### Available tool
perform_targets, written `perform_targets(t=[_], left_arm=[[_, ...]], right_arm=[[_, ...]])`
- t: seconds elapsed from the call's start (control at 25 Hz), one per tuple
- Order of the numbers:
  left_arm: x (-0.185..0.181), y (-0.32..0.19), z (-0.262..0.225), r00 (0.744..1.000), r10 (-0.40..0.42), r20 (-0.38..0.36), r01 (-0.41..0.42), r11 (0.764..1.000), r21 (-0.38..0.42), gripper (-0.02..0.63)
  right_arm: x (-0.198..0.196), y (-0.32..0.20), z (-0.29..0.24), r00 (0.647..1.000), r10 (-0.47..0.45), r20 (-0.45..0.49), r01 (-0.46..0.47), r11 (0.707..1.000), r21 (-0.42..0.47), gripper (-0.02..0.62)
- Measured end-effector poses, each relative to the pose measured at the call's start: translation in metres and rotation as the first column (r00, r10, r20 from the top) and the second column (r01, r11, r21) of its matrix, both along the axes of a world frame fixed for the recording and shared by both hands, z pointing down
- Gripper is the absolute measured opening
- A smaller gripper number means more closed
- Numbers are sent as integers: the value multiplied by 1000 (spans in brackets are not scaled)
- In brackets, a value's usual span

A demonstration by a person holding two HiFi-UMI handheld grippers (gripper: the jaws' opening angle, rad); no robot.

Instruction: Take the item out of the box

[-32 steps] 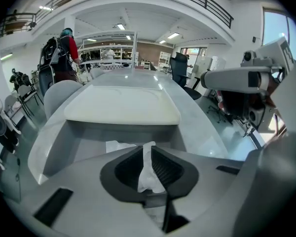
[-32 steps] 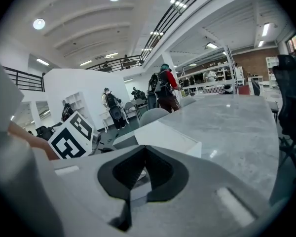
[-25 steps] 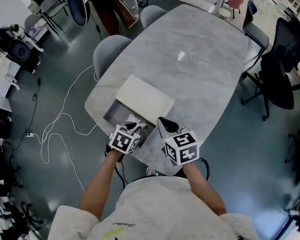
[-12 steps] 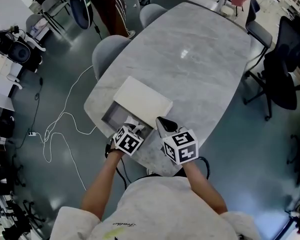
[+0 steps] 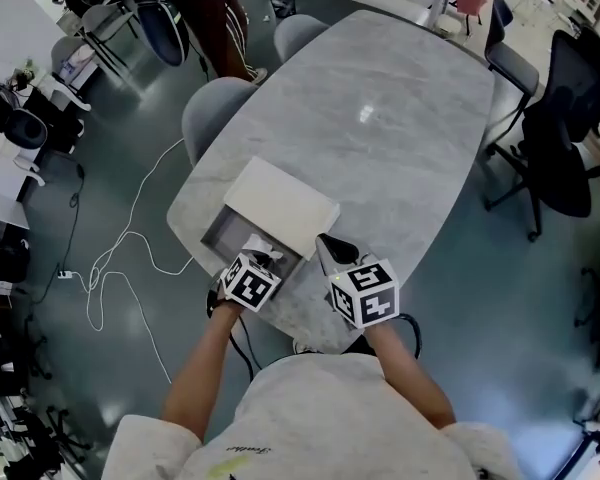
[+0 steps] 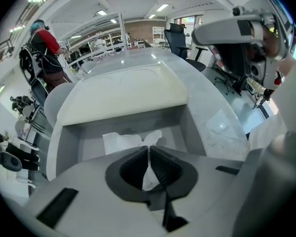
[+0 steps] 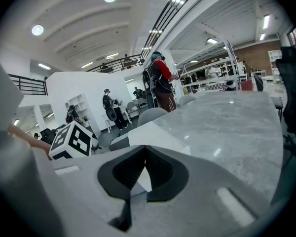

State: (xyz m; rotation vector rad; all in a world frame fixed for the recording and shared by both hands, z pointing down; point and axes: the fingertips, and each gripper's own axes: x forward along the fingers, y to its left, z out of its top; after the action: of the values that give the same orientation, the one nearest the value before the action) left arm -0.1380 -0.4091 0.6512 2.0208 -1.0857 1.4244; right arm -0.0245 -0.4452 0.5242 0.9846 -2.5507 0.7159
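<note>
An open grey box sits at the near left edge of the marble table, its white lid slid back over the far half. Inside lies a crumpled white wrapped item. My left gripper reaches into the box and is shut on a fold of that white item, which shows in the head view just ahead of the left gripper. My right gripper hovers beside the box's right corner, shut with nothing between its jaws. The lid lies just beyond it.
Grey chairs stand at the table's left side and a black office chair at its right. A white cable trails on the floor. People stand at the back left.
Little has shifted: the left gripper stays at the box's near end on the white item, and the right gripper holds beside it.
</note>
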Motion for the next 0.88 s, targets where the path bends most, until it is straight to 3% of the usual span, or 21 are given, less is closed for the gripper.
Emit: perform_targets(t=[0.4,0.64,0.88], left_arm=[[-13,2,-48,970,-169,-174,197,968,156,19],[-30,10,-90,931,-217,-293,292,925,242,18],[-45,22,-138,879,-208,-428,364,874,323,18]], right_arm=[[-2,25,-12,1000,-16,-13,16,999,38,5],[-16,40,-27,1000,-13,-22,15,997,80,5],[-28,50,-51,999,6,-36,-1,990,139,5]])
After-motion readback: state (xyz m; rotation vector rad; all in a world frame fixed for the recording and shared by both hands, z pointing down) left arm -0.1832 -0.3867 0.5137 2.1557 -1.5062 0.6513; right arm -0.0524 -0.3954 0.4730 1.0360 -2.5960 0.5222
